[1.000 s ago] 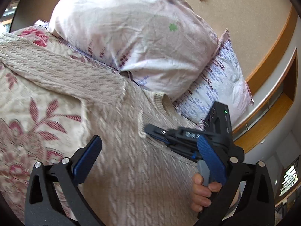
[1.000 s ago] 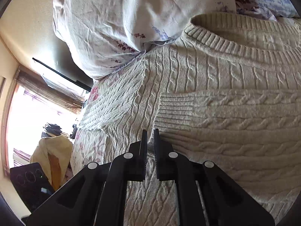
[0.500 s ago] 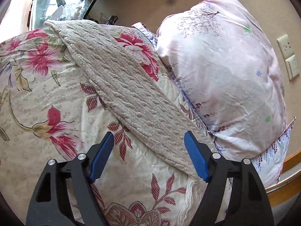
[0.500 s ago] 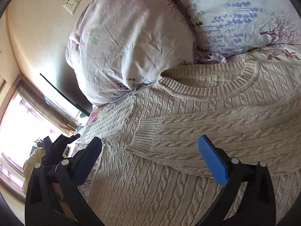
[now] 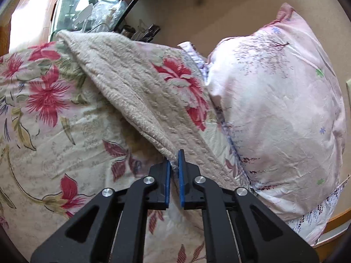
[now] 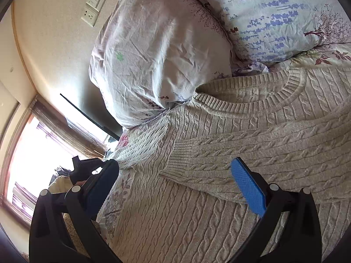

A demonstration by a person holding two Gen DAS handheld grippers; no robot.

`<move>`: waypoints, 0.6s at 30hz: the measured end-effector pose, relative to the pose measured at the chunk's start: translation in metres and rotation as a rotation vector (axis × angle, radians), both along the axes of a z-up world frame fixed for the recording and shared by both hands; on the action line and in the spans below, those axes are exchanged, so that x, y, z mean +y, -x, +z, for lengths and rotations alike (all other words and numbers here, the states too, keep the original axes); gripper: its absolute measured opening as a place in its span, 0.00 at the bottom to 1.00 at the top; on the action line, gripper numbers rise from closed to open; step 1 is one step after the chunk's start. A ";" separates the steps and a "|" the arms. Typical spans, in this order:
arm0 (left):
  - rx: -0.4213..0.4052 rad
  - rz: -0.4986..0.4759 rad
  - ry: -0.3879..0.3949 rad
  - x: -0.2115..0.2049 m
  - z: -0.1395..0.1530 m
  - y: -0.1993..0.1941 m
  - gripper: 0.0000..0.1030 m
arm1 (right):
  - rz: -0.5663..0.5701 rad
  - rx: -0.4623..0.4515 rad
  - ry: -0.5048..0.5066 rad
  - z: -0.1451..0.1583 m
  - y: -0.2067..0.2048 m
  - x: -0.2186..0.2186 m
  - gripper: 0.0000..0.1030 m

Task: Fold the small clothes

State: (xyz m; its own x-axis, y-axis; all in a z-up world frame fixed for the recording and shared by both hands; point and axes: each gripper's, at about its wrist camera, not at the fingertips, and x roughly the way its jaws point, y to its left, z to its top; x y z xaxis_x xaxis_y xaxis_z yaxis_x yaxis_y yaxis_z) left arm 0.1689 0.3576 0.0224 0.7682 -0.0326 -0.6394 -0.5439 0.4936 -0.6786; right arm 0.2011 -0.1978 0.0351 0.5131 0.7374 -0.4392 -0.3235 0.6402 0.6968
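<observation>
While its blue pads (image 5: 167,184) press together on the edge of one outstretched sleeve (image 5: 140,100), the left gripper (image 5: 174,162) angles down toward the flowered bedspread (image 5: 50,131), the pinch falling on the sleeve's lower edge, partway along the sleeve. The right gripper (image 6: 175,175) hangs over the body of the garment with its jaws spread wide and nothing between them, pointing across the chest toward the neckline. One cream cable-knit sweater (image 6: 197,219) lies flat on the bed, collar (image 6: 252,100) near the headboard end; a second sleeve (image 6: 274,153) is folded across its front, ribbed cuff (image 6: 177,157) resting near the sweater's far side. Two pillows are in the right wrist view: a pale pink one (image 6: 162,52) and one printed with purple sprigs (image 6: 274,17), both touching the sweater's shoulder line. One wall switch and socket plate (image 6: 94,4) is mounted behind them.
</observation>
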 end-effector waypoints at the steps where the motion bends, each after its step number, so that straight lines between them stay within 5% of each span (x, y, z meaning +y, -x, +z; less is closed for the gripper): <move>1: -0.043 -0.037 -0.023 -0.011 0.013 -0.003 0.05 | -0.011 -0.005 -0.010 0.001 0.000 -0.004 0.99; 6: -0.264 -0.345 -0.133 -0.108 0.081 -0.035 0.05 | -0.091 -0.033 -0.031 0.006 0.000 -0.023 0.99; 10: -0.335 -0.654 -0.174 -0.217 0.091 -0.054 0.05 | -0.150 -0.052 -0.015 0.008 -0.001 -0.034 0.99; 14: -0.172 -0.896 -0.216 -0.307 0.044 -0.064 0.06 | -0.195 -0.045 0.003 0.005 -0.006 -0.042 0.99; 18: 0.006 -1.020 -0.290 -0.347 -0.006 -0.059 0.14 | -0.204 -0.039 0.027 0.002 -0.009 -0.043 0.99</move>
State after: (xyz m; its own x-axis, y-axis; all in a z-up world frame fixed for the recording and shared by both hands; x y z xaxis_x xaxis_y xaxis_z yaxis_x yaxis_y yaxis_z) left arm 0.2281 0.0105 0.0168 0.4598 -0.5059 -0.7298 0.2161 0.8609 -0.4606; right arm 0.2105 -0.2409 0.0373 0.6674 0.6050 -0.4341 -0.2117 0.7131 0.6684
